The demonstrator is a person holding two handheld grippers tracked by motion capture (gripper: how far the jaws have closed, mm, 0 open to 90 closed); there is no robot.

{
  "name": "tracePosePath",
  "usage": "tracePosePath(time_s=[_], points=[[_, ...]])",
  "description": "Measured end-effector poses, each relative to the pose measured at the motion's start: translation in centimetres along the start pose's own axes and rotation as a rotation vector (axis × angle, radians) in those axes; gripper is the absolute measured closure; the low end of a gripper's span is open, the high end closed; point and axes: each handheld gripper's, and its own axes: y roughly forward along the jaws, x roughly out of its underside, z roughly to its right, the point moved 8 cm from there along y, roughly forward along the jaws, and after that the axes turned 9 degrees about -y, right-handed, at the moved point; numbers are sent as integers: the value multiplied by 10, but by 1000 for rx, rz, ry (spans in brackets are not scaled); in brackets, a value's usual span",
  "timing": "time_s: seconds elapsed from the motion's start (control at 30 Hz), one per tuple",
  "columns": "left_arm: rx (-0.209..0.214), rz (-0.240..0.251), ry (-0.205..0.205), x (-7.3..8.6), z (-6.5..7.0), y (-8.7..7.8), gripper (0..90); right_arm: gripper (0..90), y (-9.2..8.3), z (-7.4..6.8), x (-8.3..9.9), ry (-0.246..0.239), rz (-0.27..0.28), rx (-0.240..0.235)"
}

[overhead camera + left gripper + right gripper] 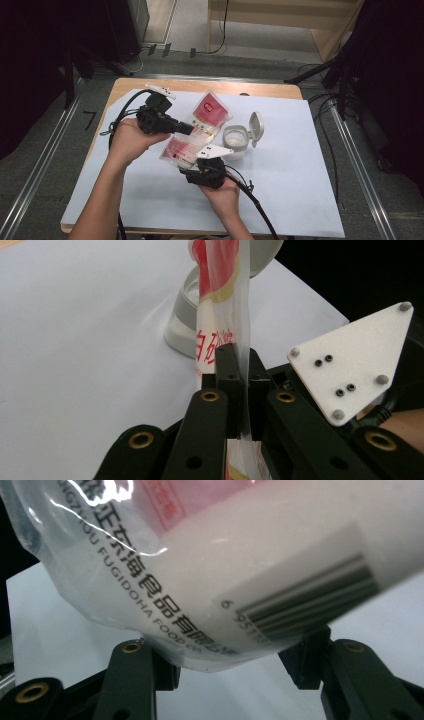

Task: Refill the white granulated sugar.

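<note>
We hold a plastic pouch [196, 132] of white granules between our two grippers, lifted above the white sheet [280, 190] that covers the wooden table [270, 90]. The pouch is clear with a red and white label; in the high view its red upper part points away from us and its lower end comes toward our right hand [225, 192]. Our left gripper [187, 128] reaches in from the left, and its own view shows its jaws clamped tight on a thin, flat edge of the pouch [220, 315], the film pinched between the pads with no gap to spare. Our right gripper [200, 167] sits at the near end of the pouch, under the grey three-cornered plate [214, 151]. In its own view the jaws stand about half apart with the bulging, filled end of the pouch [240, 565] lying between them, barcode and printed lettering facing the camera; the bag presses against the inner sides of both jaws, so we read it as gripped across its thick part. Just to the right of the pouch a small round white container [236, 140] stands on the sheet with its hinged lid [256, 127] flipped up and open. It also appears behind the pouch in the left gripper view [182, 315]. Our left hand [131, 142] wraps the left gripper's body, and black cables [122, 107] trail off both tools.
</note>
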Motion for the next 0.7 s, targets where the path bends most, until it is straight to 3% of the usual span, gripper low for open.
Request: tracePosePath(time_s=[0.07, 0.27, 0.57, 0.67, 0.7], points=[[-1, 1, -5, 1, -1, -2, 900, 505, 0, 2, 0, 9, 5, 0], [2, -2, 2, 5, 1, -3, 900, 546, -1, 11, 5, 124, 6, -10], [15, -9, 0, 12, -1, -6, 900, 554, -4, 18, 8, 122, -3, 21], [7, -4, -4, 12, -2, -7, 900, 555, -4, 17, 8, 111, -9, 15], [-7, 2, -2, 12, -3, -6, 900, 554, -3, 16, 6, 94, -26, -11]])
